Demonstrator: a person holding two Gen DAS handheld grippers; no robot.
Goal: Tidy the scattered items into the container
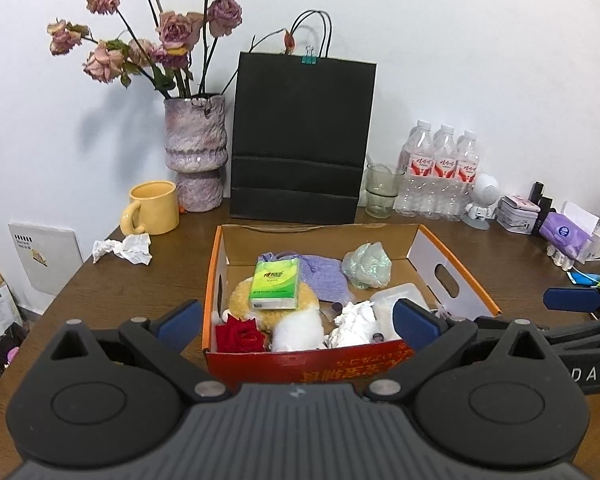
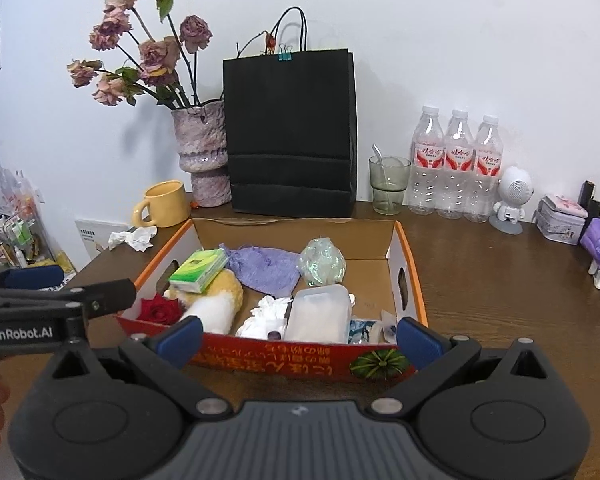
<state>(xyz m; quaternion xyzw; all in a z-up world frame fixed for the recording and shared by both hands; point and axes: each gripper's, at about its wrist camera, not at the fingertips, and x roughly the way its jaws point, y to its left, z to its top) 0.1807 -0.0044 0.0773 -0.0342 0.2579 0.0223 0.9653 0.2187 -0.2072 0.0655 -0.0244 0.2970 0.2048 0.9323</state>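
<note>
Wooden desk (image 1: pixel 100 280), box (image 1: pixel 456 276) between parted fingers (image 1: pixel 418 322)

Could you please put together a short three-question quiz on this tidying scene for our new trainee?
1. True or false: the green tissue pack lies inside the cardboard box.
2. Which scattered item is outside the box? A) red rose B) crumpled paper C) purple pouch
3. Fill in: both the left gripper and the right gripper are ____ and hold nothing.

Key: 1 true; 2 B; 3 open.
</note>
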